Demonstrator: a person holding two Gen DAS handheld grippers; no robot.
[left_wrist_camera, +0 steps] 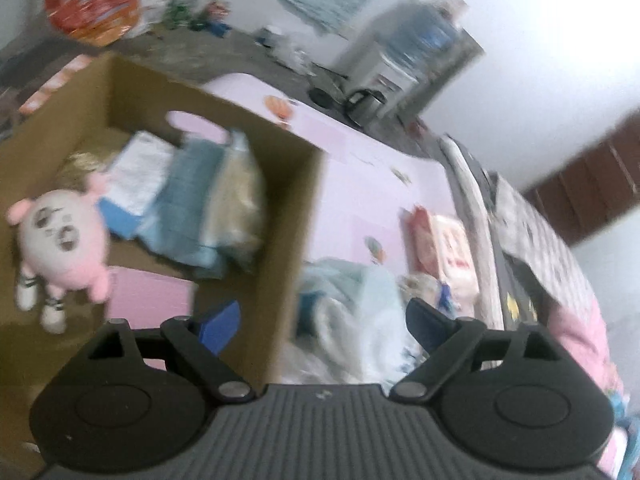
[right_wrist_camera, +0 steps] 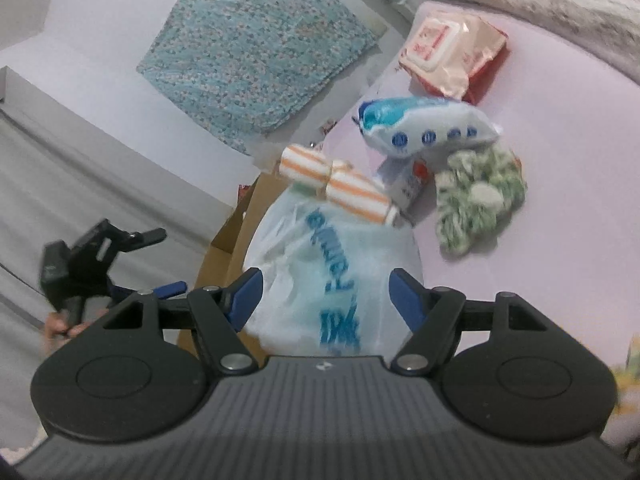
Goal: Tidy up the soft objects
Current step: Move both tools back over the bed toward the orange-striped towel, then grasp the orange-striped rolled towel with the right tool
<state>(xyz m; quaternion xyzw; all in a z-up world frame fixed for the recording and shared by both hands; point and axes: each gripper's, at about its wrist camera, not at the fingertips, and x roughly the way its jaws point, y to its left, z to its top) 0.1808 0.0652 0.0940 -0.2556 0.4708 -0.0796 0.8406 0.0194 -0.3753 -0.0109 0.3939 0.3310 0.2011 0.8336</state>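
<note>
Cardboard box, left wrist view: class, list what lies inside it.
Inside the cardboard box: a pink plush toy, a folded blue towel, a white packet and a clear bag. Whatever lies beneath them is covered.

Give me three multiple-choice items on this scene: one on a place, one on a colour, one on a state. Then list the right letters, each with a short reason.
1. Where is the pink plush toy?
A. inside the cardboard box
B. on the pink sheet beside the wipes
C. between the right gripper's fingers

2. What colour are the stripes on the rolled towel?
A. green
B. orange
C. black

3. How does the left gripper stand?
A. shut on the plush toy
B. shut on a towel
C. open, holding nothing

Answers:
1 A: the toy lies against the box's inner wall, beside folded cloths.
2 B: orange bands cross the white roll.
3 C: its blue fingers stand wide apart with nothing pressed between them.
</note>
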